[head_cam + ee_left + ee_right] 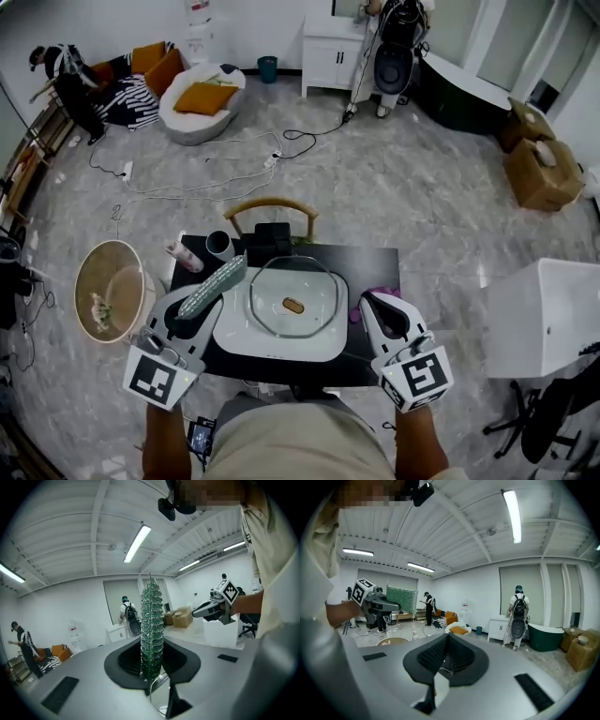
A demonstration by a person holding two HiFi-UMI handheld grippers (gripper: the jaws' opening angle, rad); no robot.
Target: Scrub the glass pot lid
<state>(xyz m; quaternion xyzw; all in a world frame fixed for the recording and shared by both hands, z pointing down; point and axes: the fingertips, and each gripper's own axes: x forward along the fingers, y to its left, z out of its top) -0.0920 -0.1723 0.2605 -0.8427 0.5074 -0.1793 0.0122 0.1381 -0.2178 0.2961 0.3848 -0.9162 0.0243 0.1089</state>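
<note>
The glass pot lid (pixel 293 295), with a brown knob in its middle, lies flat in a white tray (pixel 234 339) on the black table (pixel 375 264). My left gripper (pixel 192 315) is at the tray's left edge, shut on a green textured scrub pad (pixel 214 285) that sticks out toward the lid's left rim. In the left gripper view the scrub pad (pixel 152 620) stands upright between the jaws of the left gripper (pixel 151 665). My right gripper (pixel 378 305) hovers right of the tray, shut and empty; in its own view the right gripper (pixel 446 651) shows nothing between its jaws.
A grey cup (pixel 219 245), a pink-and-white bottle (pixel 185 255) and a black box (pixel 272 234) stand along the table's far edge. A purple object (pixel 356 312) lies by the right gripper. A wooden chair (pixel 271 208) is behind, a round basket (pixel 108 291) left, a white cabinet (pixel 544 319) right.
</note>
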